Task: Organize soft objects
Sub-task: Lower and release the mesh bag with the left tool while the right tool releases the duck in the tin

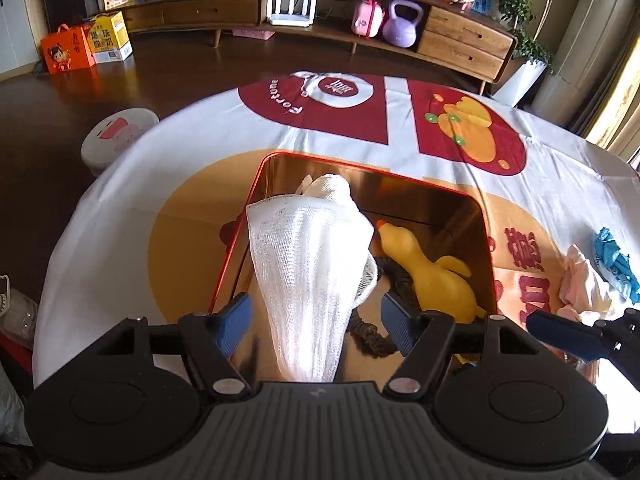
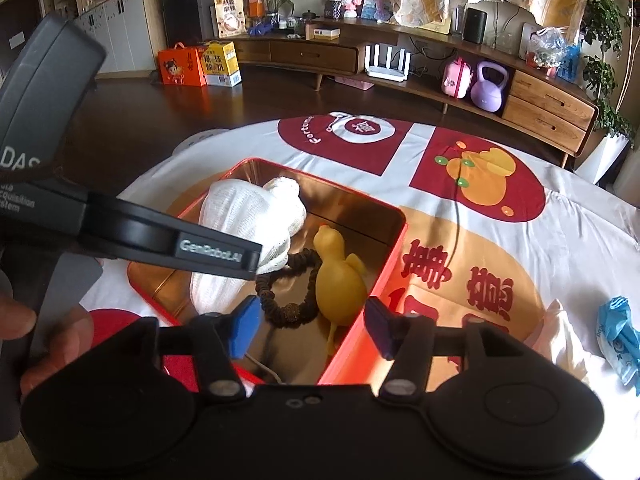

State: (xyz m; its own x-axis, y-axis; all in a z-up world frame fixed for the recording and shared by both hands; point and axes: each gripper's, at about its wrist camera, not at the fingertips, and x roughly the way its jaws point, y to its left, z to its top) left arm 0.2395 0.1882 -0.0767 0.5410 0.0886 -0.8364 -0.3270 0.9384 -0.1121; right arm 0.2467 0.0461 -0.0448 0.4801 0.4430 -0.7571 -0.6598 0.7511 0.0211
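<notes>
Hovering over an orange tin (image 1: 482,216) on the cloth-covered surface (image 1: 200,148), both tools stand released: the left tool (image 1: 316,322) straddles, without pinching, a limp white gauze cloth (image 1: 308,264) draped inside the tin, best taken at a gathered fold. Beside the cloth lie a squashy yellow rubber chicken (image 2: 340,276) and, apparently, a bead bracelet (image 2: 288,292), partly hidden. The right tool (image 2: 310,326) is empty.

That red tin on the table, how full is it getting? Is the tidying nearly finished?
Partly. The red tin already holds a white mesh cloth, a yellow rubber duck and a brown bead string. Nothing is in hand: the left gripper and right gripper both stand open over the tin. Left on the tablecloth: a pale cloth and a blue wrapper.
</notes>
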